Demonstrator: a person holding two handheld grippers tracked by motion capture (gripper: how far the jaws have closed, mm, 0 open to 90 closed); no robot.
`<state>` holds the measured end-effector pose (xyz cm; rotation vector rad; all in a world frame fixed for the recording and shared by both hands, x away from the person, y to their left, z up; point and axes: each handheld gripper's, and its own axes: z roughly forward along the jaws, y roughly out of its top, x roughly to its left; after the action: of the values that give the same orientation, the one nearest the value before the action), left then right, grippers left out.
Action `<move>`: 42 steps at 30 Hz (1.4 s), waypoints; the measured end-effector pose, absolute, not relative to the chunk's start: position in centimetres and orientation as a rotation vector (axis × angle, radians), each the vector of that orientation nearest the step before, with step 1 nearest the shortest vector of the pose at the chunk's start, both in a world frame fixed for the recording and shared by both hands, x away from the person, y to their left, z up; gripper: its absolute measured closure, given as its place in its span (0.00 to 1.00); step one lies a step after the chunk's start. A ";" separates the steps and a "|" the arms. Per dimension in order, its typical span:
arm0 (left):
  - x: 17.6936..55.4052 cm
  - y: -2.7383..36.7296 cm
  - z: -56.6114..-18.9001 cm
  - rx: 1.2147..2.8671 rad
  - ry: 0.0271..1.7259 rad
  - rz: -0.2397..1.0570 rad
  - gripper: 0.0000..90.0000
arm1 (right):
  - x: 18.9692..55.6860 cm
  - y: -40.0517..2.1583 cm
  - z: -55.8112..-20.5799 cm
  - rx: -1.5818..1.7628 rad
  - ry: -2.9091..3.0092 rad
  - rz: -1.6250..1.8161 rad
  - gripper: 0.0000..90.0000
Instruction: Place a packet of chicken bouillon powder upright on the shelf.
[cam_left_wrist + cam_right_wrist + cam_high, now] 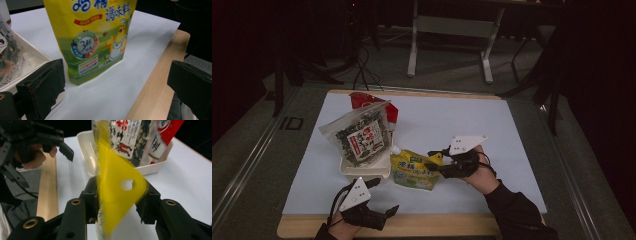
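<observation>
Pouch: stands upright on the table, just beside the tray, its corner between the right gripper's jaws.
Right gripper: part open; pads look slack on the corner.
Left gripper: wide open, empty, waiting near the table edge.
Tray: props the seaweed bag upright.

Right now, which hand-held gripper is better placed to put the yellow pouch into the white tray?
Right. The right hand-held gripper already has the yellow pouch between its jaws, beside the white tray. The left hand-held gripper hangs open and empty at the table edge.

Overhead view, two close jaw-level views
</observation>
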<state>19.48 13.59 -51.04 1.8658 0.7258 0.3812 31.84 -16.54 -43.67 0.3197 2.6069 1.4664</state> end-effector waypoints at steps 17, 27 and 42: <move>19.4 13.5 -51.1 1.871 0.722 0.378 0.03 | 32.1 -15.2 -44.9 0.329 2.667 1.380 0.94; 19.4 13.4 -51.2 1.871 0.721 0.377 0.03 | 31.5 -14.9 -44.3 0.299 2.664 1.377 1.00; 19.4 13.4 -51.2 1.877 0.716 0.376 0.03 | 32.1 -15.4 -38.7 0.221 2.550 1.496 1.00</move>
<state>19.36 13.40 -51.20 1.8766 0.7157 0.3764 32.15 -15.40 -38.72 0.2209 2.5499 1.4959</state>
